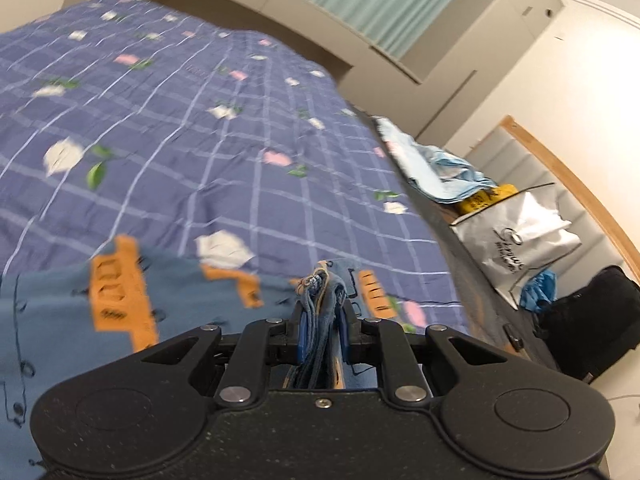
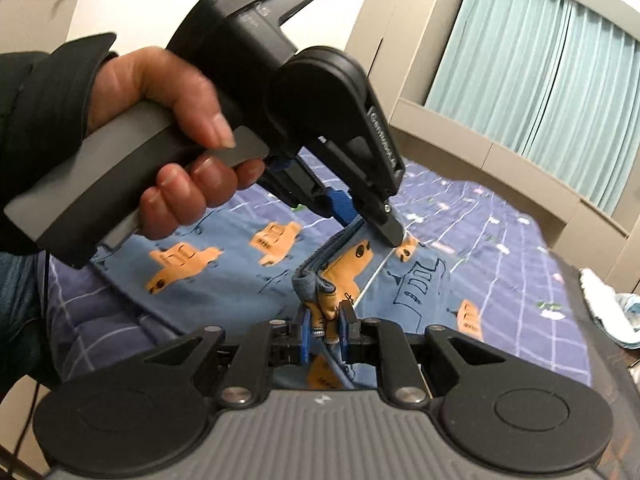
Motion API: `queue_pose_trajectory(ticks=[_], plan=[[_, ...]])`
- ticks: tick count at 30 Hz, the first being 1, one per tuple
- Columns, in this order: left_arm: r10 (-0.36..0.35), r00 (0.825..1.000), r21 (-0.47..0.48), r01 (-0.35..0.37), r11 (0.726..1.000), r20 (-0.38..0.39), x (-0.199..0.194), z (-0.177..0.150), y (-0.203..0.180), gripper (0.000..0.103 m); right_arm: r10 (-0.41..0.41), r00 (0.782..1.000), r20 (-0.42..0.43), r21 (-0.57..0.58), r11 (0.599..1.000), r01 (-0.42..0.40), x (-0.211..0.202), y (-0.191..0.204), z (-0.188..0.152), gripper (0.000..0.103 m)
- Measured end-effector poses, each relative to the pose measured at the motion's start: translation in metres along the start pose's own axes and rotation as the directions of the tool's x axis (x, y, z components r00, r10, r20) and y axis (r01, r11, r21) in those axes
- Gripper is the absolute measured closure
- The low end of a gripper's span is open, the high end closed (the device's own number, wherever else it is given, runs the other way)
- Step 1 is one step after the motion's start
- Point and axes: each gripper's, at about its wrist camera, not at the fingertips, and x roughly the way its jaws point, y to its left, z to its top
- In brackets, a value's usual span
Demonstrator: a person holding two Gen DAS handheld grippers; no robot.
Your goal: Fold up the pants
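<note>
Purple-blue checked bedspread [image 1: 168,128] with white and pink flowers covers the bed, the biggest thing in both views. Behind it hangs a pale green curtain [image 2: 532,68] in a beige frame. Beside the bed's edge in the left wrist view lie a crumpled light-blue cloth [image 1: 436,172], a white plastic bag [image 1: 520,236] and a black bag [image 1: 588,320].

On the bedspread lie the pants [image 2: 248,264], blue fabric printed with orange and outlined vehicles, spread flat on the near part of the bed with one edge lifted. The left claw [image 1: 323,332] is narrow, its blue pads pressed on a bunched fold of the pants' hem. In the right wrist view the left claw [image 2: 362,220] points down at the fabric, held by a hand [image 2: 172,128] in a dark sleeve. The right claw [image 2: 326,332] is also narrow, clamped on a gathered piece of the pants just below it.
</note>
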Motion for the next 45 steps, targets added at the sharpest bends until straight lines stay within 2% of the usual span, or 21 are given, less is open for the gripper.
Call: queue_pose_trajectory(ticks=[9, 17, 25, 34, 38, 39, 40, 41, 42, 43, 45], plan=[[0.013, 1.0, -0.043, -0.014, 0.999, -0.02, 0.006, -0.008, 0.022, 0.086, 0.031, 0.999, -0.041, 0.03, 0.999, -0.03, 0.012, 0.007, -0.009, 0.087], [0.016, 1.0, -0.03, -0.016, 0.999, -0.003, -0.01, 0.001, 0.017, 0.087, 0.027, 1.0, -0.011, 0.083, 0.996, -0.026, 0.006, -0.004, -0.01, 0.087], [0.059, 0.998, -0.055, -0.059, 0.997, 0.004, -0.04, 0.004, 0.037, 0.087, 0.105, 0.994, 0.016, 0.094, 0.99, -0.106, 0.006, 0.001, -0.005, 0.087], [0.115, 0.993, -0.085, -0.117, 0.99, -0.03, -0.037, -0.01, 0.064, 0.084, 0.16, 0.987, -0.034, 0.076, 0.985, -0.157, 0.024, 0.017, -0.009, 0.084], [0.134, 0.99, -0.085, -0.136, 0.987, -0.036, -0.036, -0.012, 0.067, 0.078, 0.173, 0.984, -0.042, 0.082, 0.982, -0.169, 0.031, 0.018, -0.013, 0.075], [0.145, 0.989, -0.083, -0.148, 0.986, -0.033, -0.036, -0.013, 0.067, 0.072, 0.175, 0.984, -0.041, 0.082, 0.982, -0.171, 0.032, 0.018, -0.012, 0.072], [0.16, 0.987, -0.078, -0.161, 0.984, -0.027, -0.037, -0.013, 0.067, 0.062, 0.177, 0.983, -0.041, 0.084, 0.981, -0.173, 0.032, 0.019, -0.013, 0.068], [0.172, 0.985, -0.076, -0.173, 0.982, -0.02, -0.038, -0.013, 0.068, 0.055, 0.177, 0.983, -0.039, 0.086, 0.981, -0.173, 0.033, 0.018, -0.013, 0.054], [0.188, 0.982, -0.077, -0.188, 0.979, -0.011, -0.04, -0.013, 0.069, 0.042, 0.173, 0.984, -0.033, 0.088, 0.982, -0.17, 0.031, 0.018, -0.013, 0.037], [0.203, 0.979, -0.078, -0.203, 0.976, -0.004, -0.042, -0.013, 0.07, 0.033, 0.167, 0.986, -0.023, 0.093, 0.982, -0.164, 0.027, 0.016, -0.012, 0.031], [0.225, 0.974, -0.068, -0.225, 0.972, 0.006, -0.044, -0.013, 0.07, 0.028, 0.151, 0.989, 0.004, 0.105, 0.983, -0.15, 0.02, 0.011, -0.012, 0.014]])
